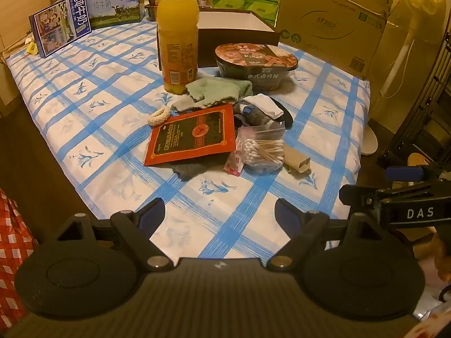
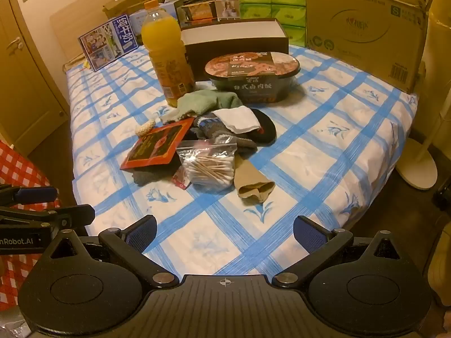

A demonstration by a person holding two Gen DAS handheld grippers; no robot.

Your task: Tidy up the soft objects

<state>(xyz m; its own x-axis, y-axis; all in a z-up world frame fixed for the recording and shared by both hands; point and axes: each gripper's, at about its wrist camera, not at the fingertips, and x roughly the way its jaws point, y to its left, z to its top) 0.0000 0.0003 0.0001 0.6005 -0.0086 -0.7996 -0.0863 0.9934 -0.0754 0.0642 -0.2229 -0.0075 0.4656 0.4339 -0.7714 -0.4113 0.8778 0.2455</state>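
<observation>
Socks and cloths make up a small heap in the middle of the tabletop [image 2: 324, 129], which has a blue checked cover. These soft things look light and floppy, so they will bend and hang down when lifted, and they should not break or slip much. The green cloth [image 1: 217, 90] lies at the back of the heap, just beside the orange juice bottle [image 1: 177, 33], and its loose front edge looks like a good place to pinch. A white sock [image 2: 236, 121] lies folded on top of a dark sock [image 2: 265, 132], so a pinch on its raised fold might lift it alone. A tan sock [image 2: 253, 186] lies at the near side, touching the bag of cotton swabs [image 2: 210, 166], and its open cuff faces the right hand-held gripper [image 2: 224, 235]. A grey cloth [image 1: 187, 169] hides partly under the red packet [image 1: 194, 133]; it may be a sock, but too little shows to tell. The red packet is flat and stiff and would need to come off first. The left hand-held gripper [image 1: 220, 215] and the right one both hang above the near edge, jaws spread wide, holding nothing.
</observation>
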